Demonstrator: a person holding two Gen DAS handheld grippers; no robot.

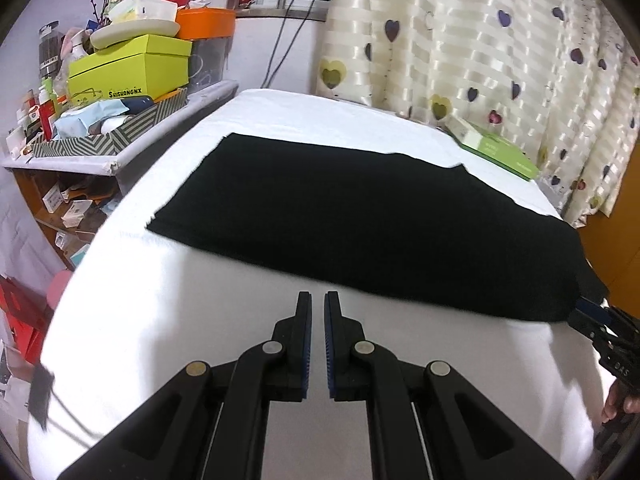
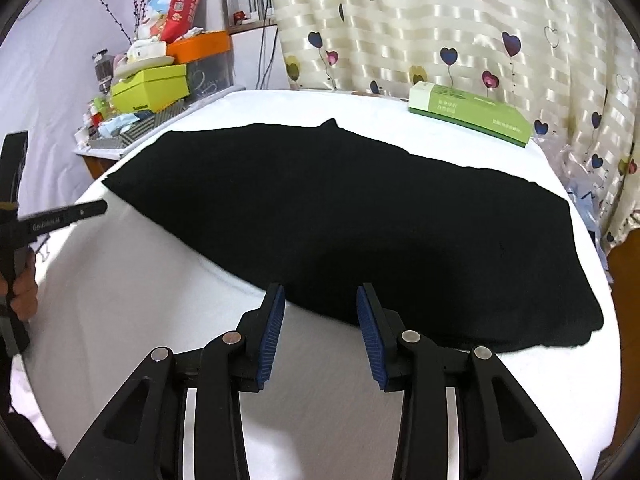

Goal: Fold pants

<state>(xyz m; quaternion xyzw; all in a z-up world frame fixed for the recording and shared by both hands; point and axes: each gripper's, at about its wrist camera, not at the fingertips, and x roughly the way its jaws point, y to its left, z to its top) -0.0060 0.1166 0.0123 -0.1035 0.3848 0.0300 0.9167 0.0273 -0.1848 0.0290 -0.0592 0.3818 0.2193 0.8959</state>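
Black pants (image 1: pixel 360 224) lie flat, folded lengthwise, across a white-covered table (image 1: pixel 160 320). My left gripper (image 1: pixel 318 300) hovers over bare white cloth just short of the pants' near edge, shut with only a thin slit and nothing between its fingers. In the right wrist view the pants (image 2: pixel 360 220) fill the middle. My right gripper (image 2: pixel 320 294) is open, with its fingertips at the pants' near edge and the fabric just beyond the gap. The right gripper (image 1: pixel 596 316) also shows at the pants' near right corner. A hand (image 2: pixel 24 288) holds the left gripper (image 2: pixel 60 218).
A green box (image 2: pixel 472 116) lies at the table's far right, against a heart-patterned curtain (image 2: pixel 440 20). To the left stands a cluttered shelf (image 1: pixel 120 80) with a lime shoebox and an orange bin. The table's rounded edge falls away on the left and right.
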